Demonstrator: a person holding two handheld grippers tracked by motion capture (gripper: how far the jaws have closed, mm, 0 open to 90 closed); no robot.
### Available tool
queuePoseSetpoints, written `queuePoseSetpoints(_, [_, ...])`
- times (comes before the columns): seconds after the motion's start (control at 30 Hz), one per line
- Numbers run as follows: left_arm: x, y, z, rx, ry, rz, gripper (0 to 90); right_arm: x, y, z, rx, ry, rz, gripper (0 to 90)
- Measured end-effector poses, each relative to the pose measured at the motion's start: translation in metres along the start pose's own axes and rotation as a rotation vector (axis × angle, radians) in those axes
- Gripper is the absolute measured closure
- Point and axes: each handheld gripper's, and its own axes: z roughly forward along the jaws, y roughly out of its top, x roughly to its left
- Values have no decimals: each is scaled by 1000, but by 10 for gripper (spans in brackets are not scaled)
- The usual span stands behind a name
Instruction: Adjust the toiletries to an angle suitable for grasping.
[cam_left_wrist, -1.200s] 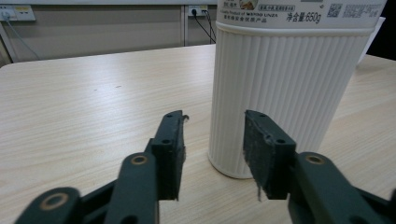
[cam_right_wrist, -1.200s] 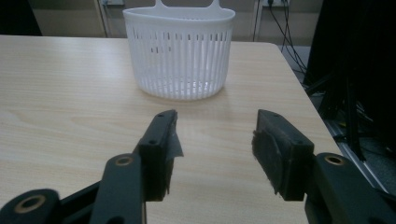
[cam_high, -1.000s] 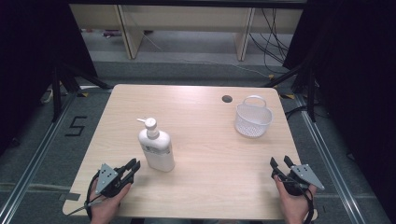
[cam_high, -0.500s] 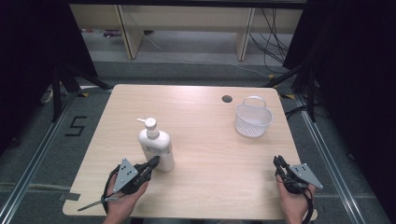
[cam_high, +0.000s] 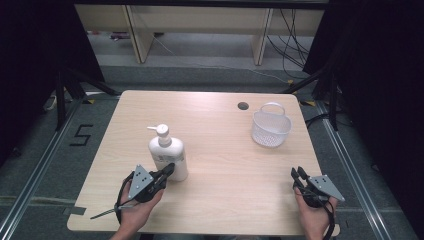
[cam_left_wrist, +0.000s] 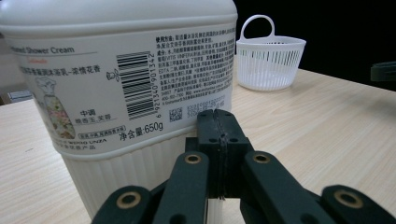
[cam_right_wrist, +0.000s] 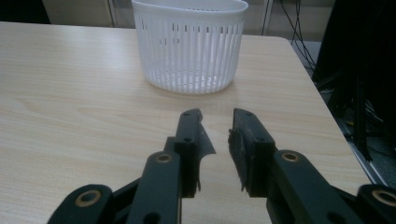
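Note:
A white pump bottle (cam_high: 167, 155) of shower cream stands upright on the wooden table (cam_high: 225, 200), left of centre. My left gripper (cam_high: 170, 169) is shut with nothing in it, its tips right at the bottle's lower side. In the left gripper view the joined jaws (cam_left_wrist: 217, 114) sit just in front of the bottle's label (cam_left_wrist: 121, 88); I cannot tell whether they touch it. My right gripper (cam_high: 297, 172) rests near the table's front right corner. Its jaws (cam_right_wrist: 217, 116) are drawn in to a narrow gap, empty, and point toward a white slotted basket (cam_right_wrist: 189, 46).
The basket (cam_high: 271, 127) with a loop handle stands at the back right, and I see nothing inside it. A round cable hole (cam_high: 243, 106) lies just left of it. Shelving legs and cables are on the floor beyond the table.
My left gripper moved forward and right up to the bottle's base, and its jaws closed. The right gripper stayed in place while its wide jaws closed to a narrow gap.

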Motion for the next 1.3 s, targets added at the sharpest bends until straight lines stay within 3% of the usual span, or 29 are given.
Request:
queuePoseSetpoints(0.1, [1, 0, 4, -19, -10, 7, 886, 0, 0, 0, 11, 10, 10, 714])
queuePoseSetpoints(0.2, [0, 0, 0, 3, 7, 2, 849, 1, 0, 0, 6, 1, 6, 683])
queuePoseSetpoints(0.27, [-2, 0, -2, -8, 7, 0, 810, 1, 0, 1, 5, 14, 8, 652])
queuePoseSetpoints(0.4, [-5, 0, -9, -23, 13, 3, 687, 1, 0, 0, 14, 8, 23, 590])
queuePoseSetpoints(0.47, [-7, 0, -14, -20, 24, 1, 634, -2, 0, 0, 2, 3, -2, 564])
queuePoseSetpoints(0.53, [-7, 0, -18, -47, 36, -2, 575, 1, 0, -1, 9, 7, 44, 537])
queuePoseSetpoints(0.63, [-7, 0, -25, -49, 58, -15, 507, 1, 0, -1, -4, -5, 43, 490])
queuePoseSetpoints(0.7, [-6, -2, -28, -58, 66, -11, 473, 1, 0, 0, -2, -14, 11, 462])
queuePoseSetpoints(0.77, [-5, -5, -32, -54, 77, -11, 445, 5, 0, 2, -26, 6, 4, 454])
queuePoseSetpoints(0.8, [-3, -6, -33, -56, 83, -9, 434, 10, 0, 1, -20, 10, 19, 451])
queuePoseSetpoints(0.87, [1, -9, -33, -77, 84, 0, 413, 15, 2, 2, -33, 20, -26, 444])
queuePoseSetpoints(0.93, [2, -10, -37, -53, 97, -4, 398, 22, 6, 2, -54, 58, -10, 443])
queuePoseSetpoints(1.0, [5, -14, -37, -67, 93, -5, 393, 31, 12, -1, -68, 62, -23, 445])
queuePoseSetpoints(1.07, [9, -18, -40, -45, 106, -4, 388, 44, 19, -2, -103, 81, -52, 453])
queuePoseSetpoints(1.13, [14, -21, -41, -33, 113, -4, 386, 59, 24, -3, -93, 143, -46, 458])
queuePoseSetpoints(1.23, [23, -27, -42, -21, 119, -2, 384, 82, 32, -5, -72, 176, -37, 457])
queuePoseSetpoints(1.27, [26, -28, -42, -17, 120, -2, 383, 84, 36, -3, -80, 186, -78, 455])
queuePoseSetpoints(1.3, [30, -30, -41, -29, 116, -3, 379, 91, 38, -2, -80, 204, -63, 454])
